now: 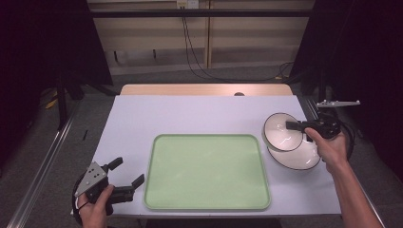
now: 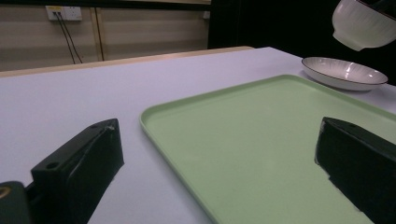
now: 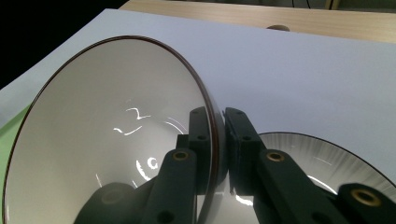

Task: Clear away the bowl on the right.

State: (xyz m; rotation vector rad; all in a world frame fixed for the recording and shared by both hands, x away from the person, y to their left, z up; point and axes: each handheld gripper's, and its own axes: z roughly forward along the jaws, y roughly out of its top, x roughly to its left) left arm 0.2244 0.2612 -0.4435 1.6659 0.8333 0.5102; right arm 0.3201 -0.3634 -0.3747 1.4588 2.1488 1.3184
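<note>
Plate behind tool

The bowl is white with a dark brown rim; the plate white, ribbed; the tray pale green.

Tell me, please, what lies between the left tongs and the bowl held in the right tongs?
The green tray, as the high view shows, lies between the left tongs and the bowl.

tray on worktop, centre near edge | plate on worktop, just right of tray | bowl held above plate's left rim in right claw | left claw left of tray
</note>
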